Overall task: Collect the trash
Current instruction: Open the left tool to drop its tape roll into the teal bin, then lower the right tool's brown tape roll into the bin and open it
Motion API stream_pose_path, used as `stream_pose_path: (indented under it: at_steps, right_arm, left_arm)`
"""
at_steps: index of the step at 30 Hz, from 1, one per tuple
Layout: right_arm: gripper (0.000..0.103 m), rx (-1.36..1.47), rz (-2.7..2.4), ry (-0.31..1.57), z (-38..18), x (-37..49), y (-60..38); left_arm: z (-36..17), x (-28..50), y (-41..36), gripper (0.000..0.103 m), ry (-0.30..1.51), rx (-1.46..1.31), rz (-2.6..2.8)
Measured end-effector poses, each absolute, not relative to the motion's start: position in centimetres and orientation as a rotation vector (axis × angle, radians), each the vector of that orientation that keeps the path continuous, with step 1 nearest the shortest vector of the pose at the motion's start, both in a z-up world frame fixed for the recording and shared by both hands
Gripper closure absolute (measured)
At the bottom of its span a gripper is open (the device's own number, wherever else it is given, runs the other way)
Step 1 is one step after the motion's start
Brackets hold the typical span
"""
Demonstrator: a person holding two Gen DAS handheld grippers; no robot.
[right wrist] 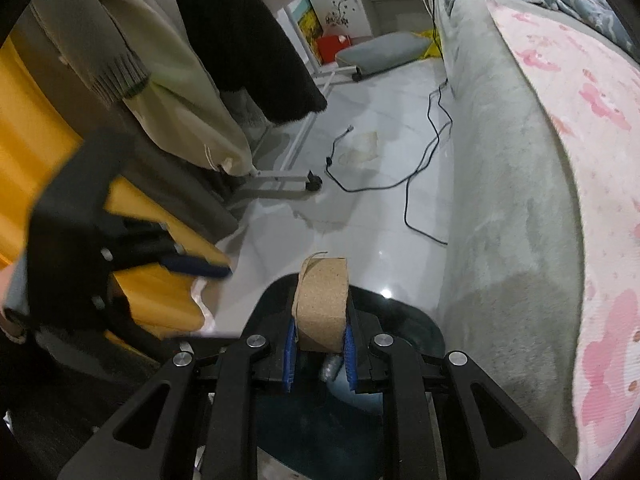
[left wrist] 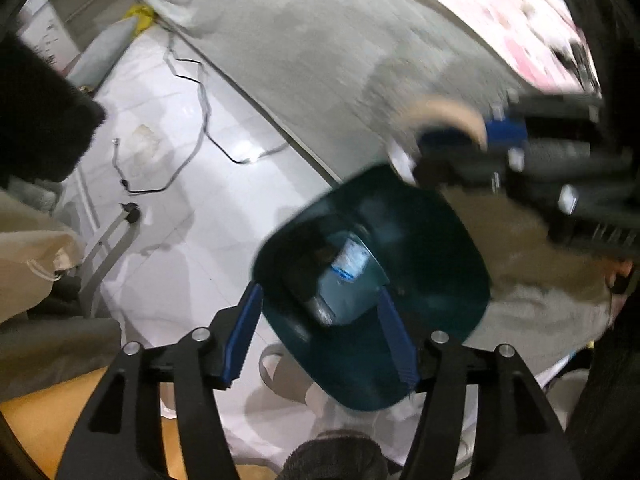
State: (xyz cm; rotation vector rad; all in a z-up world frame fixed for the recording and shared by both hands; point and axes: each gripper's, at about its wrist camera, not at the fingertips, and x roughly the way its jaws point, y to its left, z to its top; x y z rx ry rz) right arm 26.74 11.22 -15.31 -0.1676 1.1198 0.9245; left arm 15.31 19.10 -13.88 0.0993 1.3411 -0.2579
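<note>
Right gripper (right wrist: 319,354): clamped on a cardboard tube (right wrist: 320,304), blue pads pressing its two sides, and it's poised right over the bin.

Tube: cork-brown, short and squashed. Its long axis seems to run across between the pads, open end facing up and away from the camera, with a loose flap curling off the top edge.

Bin (left wrist: 420,220): dark teal, on the white tile floor just beside the grey bed skirt (left wrist: 320,60). Its mouth faces up. In the right wrist view the rim (right wrist: 420,320) shows directly under and beyond the tube.

Key relation: tube sits above the bin mouth, near its far rim, so my read is that a straight drop lands inside; the far edge is the one to watch.

Left gripper (left wrist: 320,340): jaws apart, nothing between the pads, hanging over the near side of the bin.

Already in the bin: a crushed plastic bottle (left wrist: 344,280), lying slanted, cap end toward the near-left.

Nearer hand: the right one carries the trash; the left looks spare.

Next, likely: right pads part, tube falls.
</note>
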Motion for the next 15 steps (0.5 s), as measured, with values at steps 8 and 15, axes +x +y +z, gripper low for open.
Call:
stream_pose_path:
  at_steps: [8,15]
  right_arm:
    - [0.084,-0.234,0.936,1.192,-17.5,25.8,12.4]
    - [0.084,-0.292,0.962,1.235,-19.0,24.5,13.7]
  left_arm:
    - [-10.2,16.1,21.0,0.035,1.158,-0.02,-0.192]
    - [-7.6,16.5,21.6,0.033,1.031,-0.059,-0.167]
